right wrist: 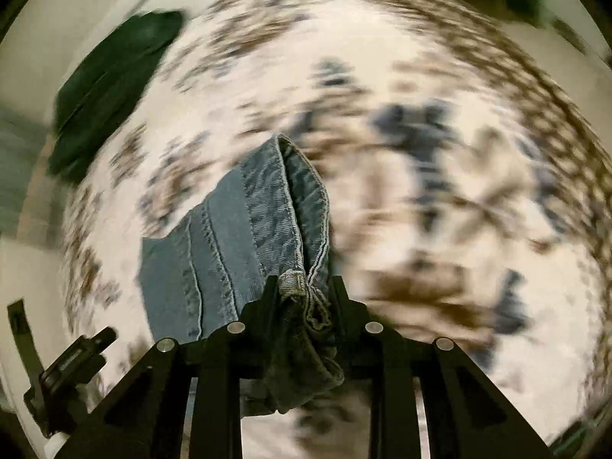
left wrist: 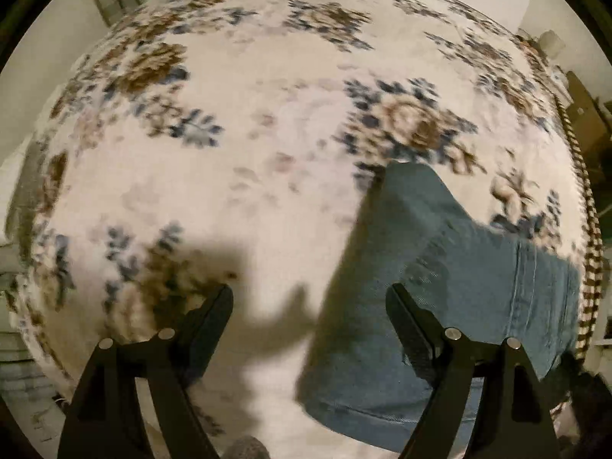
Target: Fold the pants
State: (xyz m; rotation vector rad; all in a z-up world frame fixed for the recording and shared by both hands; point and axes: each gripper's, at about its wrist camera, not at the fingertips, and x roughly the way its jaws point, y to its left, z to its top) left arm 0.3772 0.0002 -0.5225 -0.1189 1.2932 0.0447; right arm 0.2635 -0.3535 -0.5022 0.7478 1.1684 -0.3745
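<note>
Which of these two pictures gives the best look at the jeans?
The right wrist view: the jeans fill its middle, sharp enough to show seams and hem, bunched between the right gripper. The left wrist view shows only a blurrier folded part lying on the flowered blanket.

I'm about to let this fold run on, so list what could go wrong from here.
1. The right claw is shut on a bunched edge of the jeans, gripping only a small bite. The heavy denim may slip out.
2. The left claw is open and holds nothing, its right finger over the jeans, so the lower layer may drag across the floral blanket and fold crooked.
3. The right wrist view is blurred; a fast swing could skew the fold.
</note>
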